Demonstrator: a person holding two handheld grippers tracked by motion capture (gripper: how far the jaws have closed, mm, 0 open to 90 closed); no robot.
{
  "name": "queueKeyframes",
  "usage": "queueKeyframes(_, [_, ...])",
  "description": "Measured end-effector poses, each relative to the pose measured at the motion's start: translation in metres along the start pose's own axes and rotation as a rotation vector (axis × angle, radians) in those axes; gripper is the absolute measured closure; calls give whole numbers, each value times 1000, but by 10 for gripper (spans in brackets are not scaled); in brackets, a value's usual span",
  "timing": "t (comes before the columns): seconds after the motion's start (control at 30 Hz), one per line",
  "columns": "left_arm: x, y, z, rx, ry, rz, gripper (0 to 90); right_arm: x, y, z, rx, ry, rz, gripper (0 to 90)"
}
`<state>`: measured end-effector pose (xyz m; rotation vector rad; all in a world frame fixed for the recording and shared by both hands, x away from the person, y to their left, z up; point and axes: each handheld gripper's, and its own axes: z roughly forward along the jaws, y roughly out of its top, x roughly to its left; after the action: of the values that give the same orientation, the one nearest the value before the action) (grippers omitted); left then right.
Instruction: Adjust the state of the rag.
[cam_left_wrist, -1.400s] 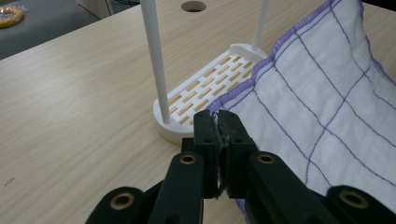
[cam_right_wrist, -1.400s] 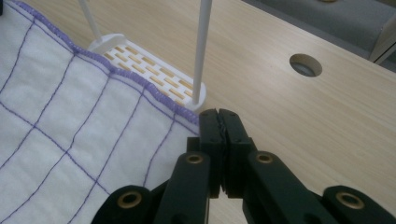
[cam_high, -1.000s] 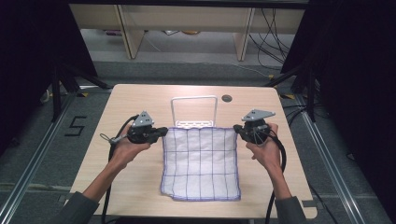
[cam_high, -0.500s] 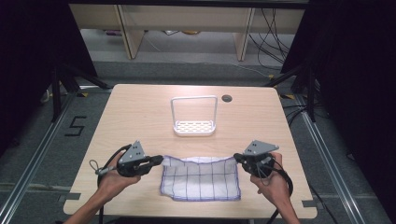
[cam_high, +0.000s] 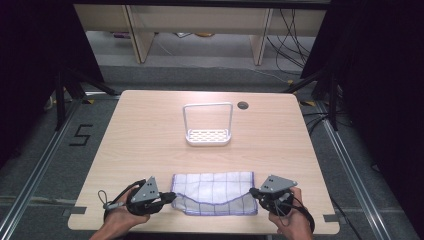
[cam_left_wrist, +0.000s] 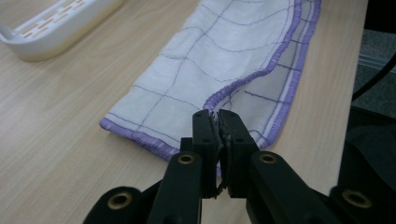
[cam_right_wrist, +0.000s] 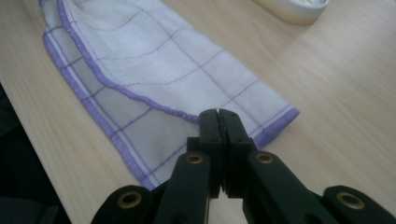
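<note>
Cloth (cam_high: 215, 192) lies folded, long axis side to side; left tool (cam_high: 170, 198) and right tool (cam_high: 253, 192) each pinch a corner.

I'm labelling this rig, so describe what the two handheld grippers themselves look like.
Both the left gripper and the right gripper have black bodies topped by a grey three-cornered plate, with trailing black cables. Up close, each has two blocky black jaws with brass-coloured rivets. No sleeves are visible.

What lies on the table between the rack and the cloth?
Nothing: in the high view, bare table separates the rack from the cloth.
</note>
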<state>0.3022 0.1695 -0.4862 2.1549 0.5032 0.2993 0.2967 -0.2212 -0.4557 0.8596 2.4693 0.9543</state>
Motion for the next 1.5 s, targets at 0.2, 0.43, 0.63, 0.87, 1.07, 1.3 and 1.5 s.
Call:
queueKeyframes(0.2, [-7,-8,3,44,-27,18,841,12,-18,3,51,29,19,893])
queueKeyframes(0.43, [-11,-14,1,38,-40,-52,615,12,-31,4,72,27,81,734])
queueKeyframes(0.63, [10,4,-11,-17,26,-114,397,6,-29,-11,-8,-49,184,532])
queueKeyframes(0.87, [50,21,13,8,73,-160,383,9,-27,-2,37,-51,246,485])
queueKeyframes(1.07, [71,23,37,99,71,-185,368,10,-28,8,56,-60,257,458])
queueKeyframes(1.3, [73,18,54,139,70,-178,391,15,-31,20,117,-77,251,438])
queueKeyframes(1.5, [70,13,58,173,54,-110,498,18,-32,24,163,-85,224,483])
